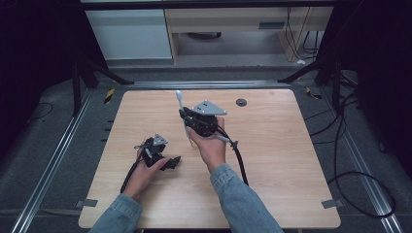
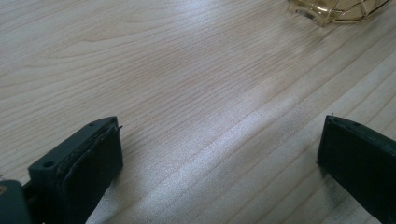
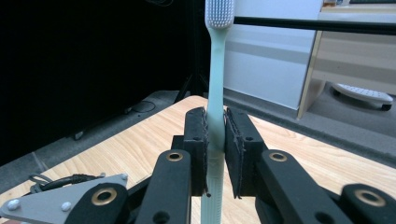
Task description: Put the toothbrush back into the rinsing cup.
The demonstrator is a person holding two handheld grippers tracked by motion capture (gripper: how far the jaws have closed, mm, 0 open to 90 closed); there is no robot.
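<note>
While the right gripper (image 3: 215, 135) clamped its 2 black jaws on the handle of a pale green plastic toothbrush (image 3: 215, 84), the brush's long axis ran straight out past the jaws, bristle head farthest from the hand, raised above the light wooden table (image 1: 272, 145). Lower and nearer the person, the left gripper (image 2: 219, 154) rested agape and empty, an amber translucent object (image 2: 336, 9) lying beyond it.
</note>
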